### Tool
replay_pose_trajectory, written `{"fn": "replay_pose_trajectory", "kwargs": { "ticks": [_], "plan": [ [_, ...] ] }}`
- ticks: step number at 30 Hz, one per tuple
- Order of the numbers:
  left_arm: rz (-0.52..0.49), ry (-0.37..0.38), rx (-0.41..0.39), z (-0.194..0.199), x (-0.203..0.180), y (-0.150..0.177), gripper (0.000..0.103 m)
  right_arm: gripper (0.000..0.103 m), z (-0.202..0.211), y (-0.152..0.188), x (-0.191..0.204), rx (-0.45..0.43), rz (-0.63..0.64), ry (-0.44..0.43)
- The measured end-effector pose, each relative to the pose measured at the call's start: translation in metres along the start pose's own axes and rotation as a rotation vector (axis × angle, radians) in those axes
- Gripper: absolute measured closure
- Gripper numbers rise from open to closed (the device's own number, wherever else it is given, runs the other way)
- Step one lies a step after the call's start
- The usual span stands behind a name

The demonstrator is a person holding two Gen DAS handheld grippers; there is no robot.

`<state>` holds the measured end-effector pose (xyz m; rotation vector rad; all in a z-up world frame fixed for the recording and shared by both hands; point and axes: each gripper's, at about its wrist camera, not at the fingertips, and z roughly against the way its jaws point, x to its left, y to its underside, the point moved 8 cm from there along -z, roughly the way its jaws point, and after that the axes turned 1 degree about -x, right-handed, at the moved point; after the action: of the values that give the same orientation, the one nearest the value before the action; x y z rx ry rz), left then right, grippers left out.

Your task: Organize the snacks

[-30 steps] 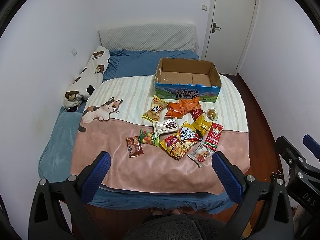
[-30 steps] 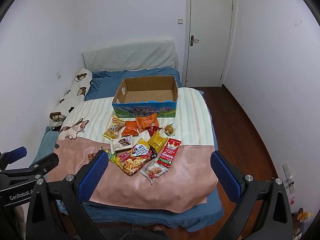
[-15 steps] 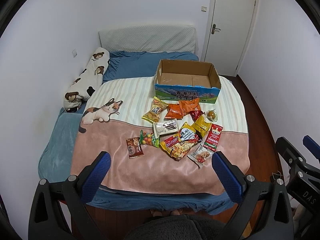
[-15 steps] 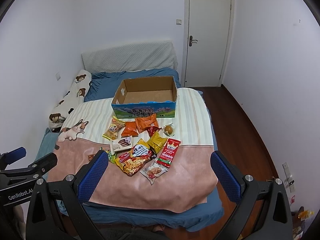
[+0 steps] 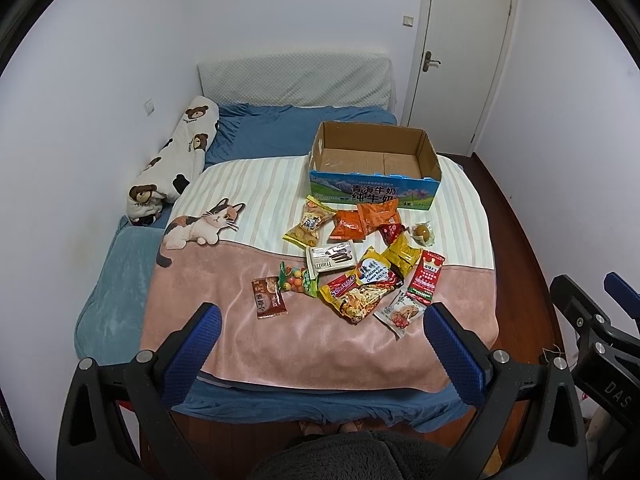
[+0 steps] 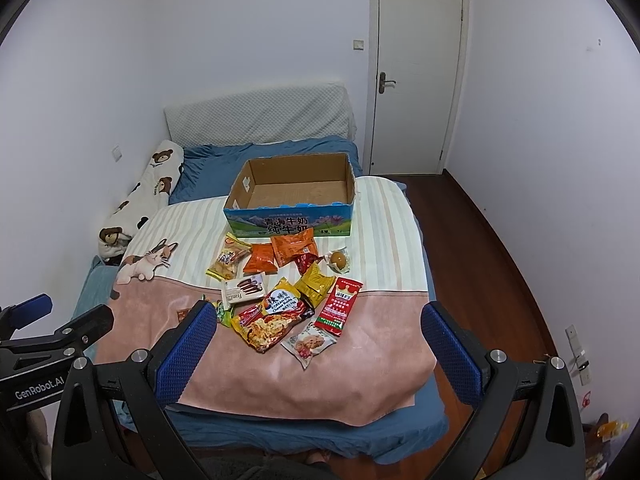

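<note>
Several snack packets lie in a loose pile on the bed blanket [image 5: 280,344]: a noodle bag [image 5: 360,296], a red stick packet [image 5: 427,277], two orange bags [image 5: 362,222], a brown sachet [image 5: 268,297] and others. An open, empty cardboard box [image 5: 376,162] stands behind them; it also shows in the right wrist view [image 6: 296,196]. My left gripper [image 5: 320,350] is open and empty, held above the bed's near edge. My right gripper [image 6: 316,354] is open and empty, to the right of the left one, also short of the pile [image 6: 280,300].
A bear-print bolster [image 5: 172,160] lies along the left wall, and a cat picture [image 5: 200,228] is on the blanket. A closed white door [image 6: 416,80] is at the back right. Wooden floor [image 6: 472,240] runs along the bed's right side.
Both views have shifted only slightly, as if I eased back a little. Nothing on the bed has moved and both grippers stay open.
</note>
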<state>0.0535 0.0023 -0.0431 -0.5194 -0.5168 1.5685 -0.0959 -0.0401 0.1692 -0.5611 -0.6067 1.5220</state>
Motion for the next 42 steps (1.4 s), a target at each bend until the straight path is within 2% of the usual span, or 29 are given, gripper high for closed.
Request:
{"fn": "replay_pose_trajectory", "kwargs": {
  "ticks": [19, 22, 26, 30, 34, 39, 42],
  "plan": [
    [0.001, -0.001, -0.007, 0.001, 0.002, 0.003, 0.0, 0.0, -0.009, -0.003, 0.005, 0.016, -0.017, -0.012],
    [-0.009, -0.022, -0.009, -0.013, 0.001, 0.0, 0.0, 0.0, -0.021, 0.0, 0.008, 0.035, -0.03, -0.018],
    [-0.029, -0.057, 0.01, -0.049, 0.003, -0.002, 0.0, 0.0, -0.059, 0.009, 0.012, 0.1, -0.079, -0.041],
    [-0.065, -0.084, 0.052, -0.097, 0.016, 0.001, 0.0, 0.0, -0.115, 0.025, 0.014, 0.214, -0.16, -0.073],
    [-0.14, -0.083, 0.133, -0.155, 0.02, 0.008, 0.0, 0.0, -0.176, 0.051, 0.009, 0.322, -0.245, -0.078],
    [-0.204, 0.02, 0.264, -0.227, -0.002, 0.013, 0.0, 0.0, -0.248, 0.087, -0.011, 0.449, -0.291, -0.036],
    [-0.254, 0.087, 0.356, -0.273, -0.03, 0.019, 0.0, 0.0, -0.285, 0.107, -0.032, 0.517, -0.338, -0.031]
  ]
}}
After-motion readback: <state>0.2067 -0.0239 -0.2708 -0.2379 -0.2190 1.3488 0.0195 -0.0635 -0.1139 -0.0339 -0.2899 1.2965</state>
